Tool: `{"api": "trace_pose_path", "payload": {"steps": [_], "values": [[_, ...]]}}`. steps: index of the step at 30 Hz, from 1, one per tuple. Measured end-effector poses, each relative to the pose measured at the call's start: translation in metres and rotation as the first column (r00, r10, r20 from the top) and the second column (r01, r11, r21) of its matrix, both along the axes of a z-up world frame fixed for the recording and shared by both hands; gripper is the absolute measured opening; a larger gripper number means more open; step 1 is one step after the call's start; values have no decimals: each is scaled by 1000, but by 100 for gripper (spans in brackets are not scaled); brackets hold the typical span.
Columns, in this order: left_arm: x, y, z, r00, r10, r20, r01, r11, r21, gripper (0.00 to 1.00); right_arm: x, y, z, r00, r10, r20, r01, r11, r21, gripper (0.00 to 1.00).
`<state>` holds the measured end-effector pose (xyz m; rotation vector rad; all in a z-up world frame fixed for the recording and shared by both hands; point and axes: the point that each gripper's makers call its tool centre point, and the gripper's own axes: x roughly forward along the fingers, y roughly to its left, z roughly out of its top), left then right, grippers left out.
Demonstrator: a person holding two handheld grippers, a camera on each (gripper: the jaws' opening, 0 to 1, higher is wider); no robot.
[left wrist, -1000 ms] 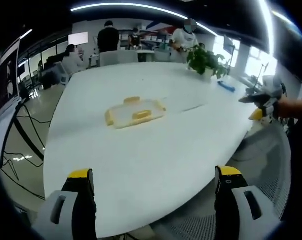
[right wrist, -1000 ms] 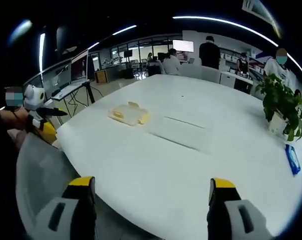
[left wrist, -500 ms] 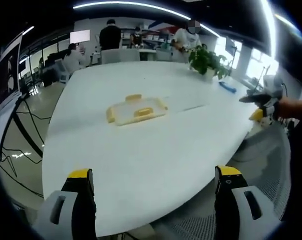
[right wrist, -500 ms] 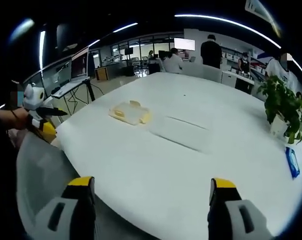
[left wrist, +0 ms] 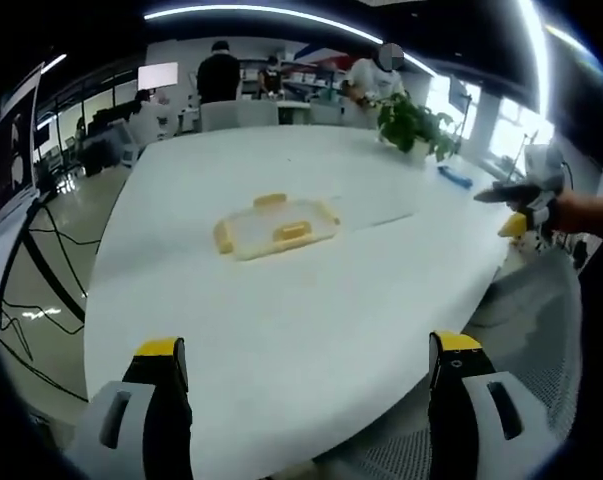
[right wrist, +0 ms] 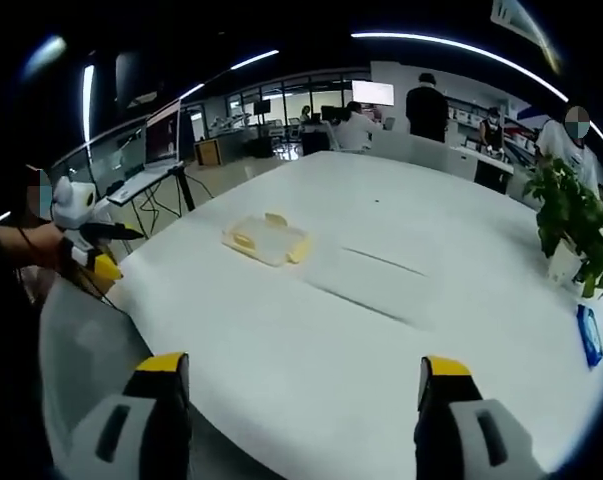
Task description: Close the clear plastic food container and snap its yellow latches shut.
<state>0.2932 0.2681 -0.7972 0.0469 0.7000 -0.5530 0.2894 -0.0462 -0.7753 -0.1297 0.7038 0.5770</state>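
Container [left wrist: 273,224] clear, flat on table [left wrist: 281,320], yellow latches [left wrist: 294,232] at edges.

A: How many things are on the white table [left wrist: 281,330]?

B: I count one clear plastic food container [left wrist: 274,224] with three yellow latches [left wrist: 297,233] that I can see, one potted plant [left wrist: 413,124] and one blue packet [left wrist: 452,174].

A: And the grippers?

B: Two: the left gripper [left wrist: 309,352] and the right gripper [right wrist: 299,367]. Beyond the table, at least four people [left wrist: 219,74].
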Motion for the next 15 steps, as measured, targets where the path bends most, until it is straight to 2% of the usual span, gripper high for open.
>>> {"api": "trace_pose_path", "payload": {"steps": [15], "values": [[14, 8, -3, 1000, -8, 13, 8, 1000, -3, 99, 18, 22, 2, 999, 30, 16, -30, 1000, -1, 95]]}}
